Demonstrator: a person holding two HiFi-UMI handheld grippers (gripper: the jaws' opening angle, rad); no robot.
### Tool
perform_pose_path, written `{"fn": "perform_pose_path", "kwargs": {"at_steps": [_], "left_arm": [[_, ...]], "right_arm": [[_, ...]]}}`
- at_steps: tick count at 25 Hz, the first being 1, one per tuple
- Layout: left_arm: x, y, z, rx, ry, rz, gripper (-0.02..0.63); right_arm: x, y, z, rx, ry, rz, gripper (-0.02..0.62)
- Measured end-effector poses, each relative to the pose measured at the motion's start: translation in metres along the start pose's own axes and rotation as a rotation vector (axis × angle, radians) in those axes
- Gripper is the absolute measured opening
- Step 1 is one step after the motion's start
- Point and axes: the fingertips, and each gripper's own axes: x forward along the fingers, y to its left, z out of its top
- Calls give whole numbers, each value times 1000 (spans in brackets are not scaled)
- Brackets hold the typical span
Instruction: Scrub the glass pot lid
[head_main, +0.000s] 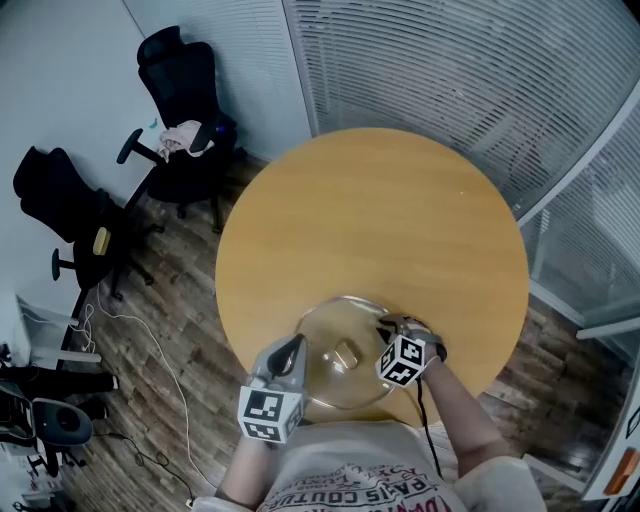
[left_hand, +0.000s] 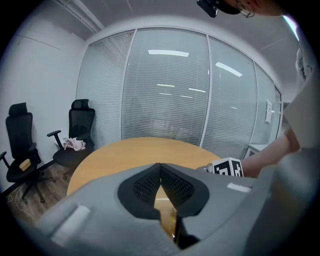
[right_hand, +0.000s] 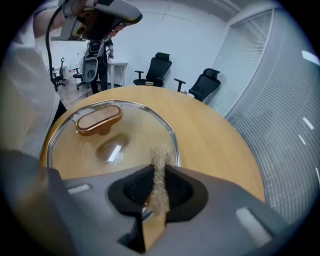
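The left gripper (head_main: 291, 350) is closed on the near-left rim of the glass pot lid (head_main: 335, 318). The right gripper (right_hand: 159, 176) pinches a scouring pad (right_hand: 160, 156) at the lid's right rim.

Two grippers (head_main: 295, 347) (head_main: 386, 326), one lid (head_main: 330, 385), one scrub pad (right_hand: 160, 172)

Right gripper (right_hand: 159, 187) clamped on upright tan scouring pad (right_hand: 160, 167), tip over glass lid (right_hand: 120, 137) rim; lid on wooden table (right_hand: 212, 135).
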Motion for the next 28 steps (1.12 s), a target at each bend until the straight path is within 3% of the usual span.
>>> {"fn": "perform_pose_path", "kwargs": {"at_steps": [13, 28], "left_arm": [[14, -35, 18, 70, -35, -181, 8], [-7, 0, 2, 86, -1, -325, 8]], "right_arm": [[-25, 36, -22, 144, 53, -84, 63], [-48, 81, -27, 340, 180, -166, 63]]}}
